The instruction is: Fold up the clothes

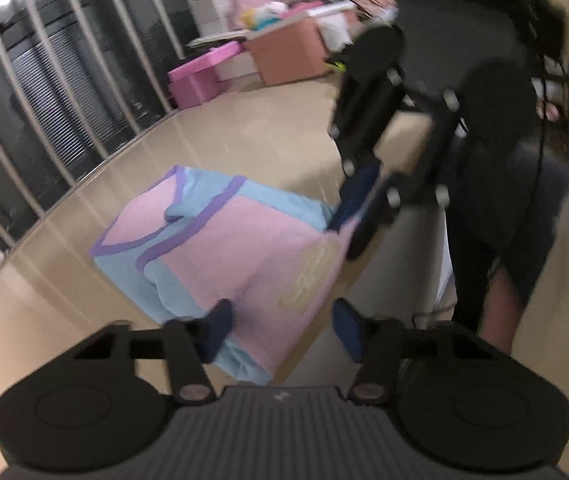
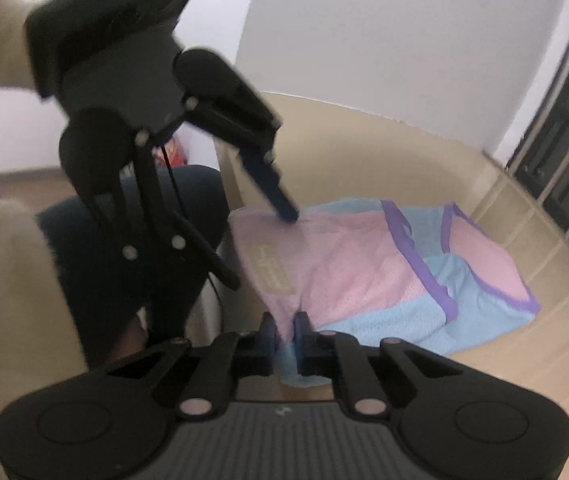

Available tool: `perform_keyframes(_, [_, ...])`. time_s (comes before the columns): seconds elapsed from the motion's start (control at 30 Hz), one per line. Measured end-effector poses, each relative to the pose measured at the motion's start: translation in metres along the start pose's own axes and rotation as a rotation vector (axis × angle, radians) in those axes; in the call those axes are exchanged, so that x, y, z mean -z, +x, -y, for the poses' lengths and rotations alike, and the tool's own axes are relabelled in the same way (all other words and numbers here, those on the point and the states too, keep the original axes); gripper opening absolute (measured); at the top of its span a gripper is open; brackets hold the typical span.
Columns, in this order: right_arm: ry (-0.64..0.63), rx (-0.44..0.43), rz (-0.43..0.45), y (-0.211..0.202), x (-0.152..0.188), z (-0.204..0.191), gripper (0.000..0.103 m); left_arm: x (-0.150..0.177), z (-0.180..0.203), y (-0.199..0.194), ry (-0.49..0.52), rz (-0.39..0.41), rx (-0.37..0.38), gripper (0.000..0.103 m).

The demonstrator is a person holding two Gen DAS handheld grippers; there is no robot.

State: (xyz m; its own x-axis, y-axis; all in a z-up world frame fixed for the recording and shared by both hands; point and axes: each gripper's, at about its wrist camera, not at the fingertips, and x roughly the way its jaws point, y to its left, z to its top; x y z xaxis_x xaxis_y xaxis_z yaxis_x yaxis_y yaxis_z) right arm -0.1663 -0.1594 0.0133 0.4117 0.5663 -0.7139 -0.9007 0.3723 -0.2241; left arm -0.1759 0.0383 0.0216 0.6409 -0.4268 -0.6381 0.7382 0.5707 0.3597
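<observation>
You're mid-fold: R gripper (image 2: 286, 330) is clamped on the near hem of the top (image 2: 364, 276), which lies part-folded on the table (image 2: 484, 360), L gripper (image 1: 280, 328) straddles its hem w/ jaws apart, not gripping, so next pinch L, then lift both corners evenly.

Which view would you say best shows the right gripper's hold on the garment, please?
The right wrist view: the right gripper sits centre-frame, its pads shut on the pink and blue garment at its near edge. The left wrist view shows that gripper only from a distance, blurred, at the garment's far corner.
</observation>
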Motion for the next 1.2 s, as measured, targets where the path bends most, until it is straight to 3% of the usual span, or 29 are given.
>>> perform_keyframes(0.03, [0.014, -0.005, 0.004, -0.003, 0.0, 0.005, 0.009, 0.001, -0.001, 0.001, 0.002, -0.007, 0.0, 0.022])
perform_keyframes(0.17, [0.003, -0.002, 0.01, -0.005, -0.008, 0.011, 0.009, -0.001, -0.025, -0.005, -0.101, -0.006, 0.065, 0.012])
perform_keyframes(0.4, [-0.008, 0.034, 0.059, -0.017, -0.027, 0.032, 0.009, -0.027, -0.062, -0.014, -0.159, -0.006, 0.064, 0.01])
perform_keyframes(0.67, [0.143, -0.012, 0.119, -0.041, -0.051, 0.12, 0.01, -0.075, -0.119, -0.014, -0.161, 0.032, 0.063, 0.012])
perform_keyframes(0.83, [0.199, 0.025, 0.094, -0.027, -0.06, 0.173, 0.01, -0.084, -0.175, 0.024, -0.386, -0.002, 0.052, 0.014])
perform_keyframes(0.93, [0.235, 0.072, 0.083, -0.011, -0.062, 0.2, 0.01, -0.079, -0.191, 0.045, -0.456, -0.024, 0.037, 0.013])
perform_keyframes(1.0, [0.297, 0.094, 0.06, 0.001, -0.058, 0.215, 0.012, -0.072, -0.195, 0.046, -0.487, -0.026, 0.024, 0.021])
perform_keyframes(1.07, [0.344, 0.095, 0.056, 0.002, -0.051, 0.214, 0.022, -0.062, -0.195, 0.037, -0.508, 0.006, 0.032, 0.075])
perform_keyframes(1.1, [0.365, 0.063, 0.075, -0.005, -0.047, 0.207, 0.042, -0.056, -0.189, 0.026, -0.509, 0.044, 0.046, 0.087])
perform_keyframes(1.13, [0.395, 0.019, 0.115, -0.014, -0.042, 0.199, 0.053, -0.05, -0.178, 0.015, -0.509, 0.084, 0.061, 0.096])
perform_keyframes(1.17, [0.435, -0.04, 0.169, -0.027, -0.034, 0.186, 0.071, -0.042, -0.166, 0.003, -0.504, 0.12, 0.081, 0.096])
perform_keyframes(1.2, [0.441, -0.101, 0.215, -0.037, -0.028, 0.174, 0.081, -0.034, -0.155, -0.006, -0.493, 0.152, 0.112, 0.097])
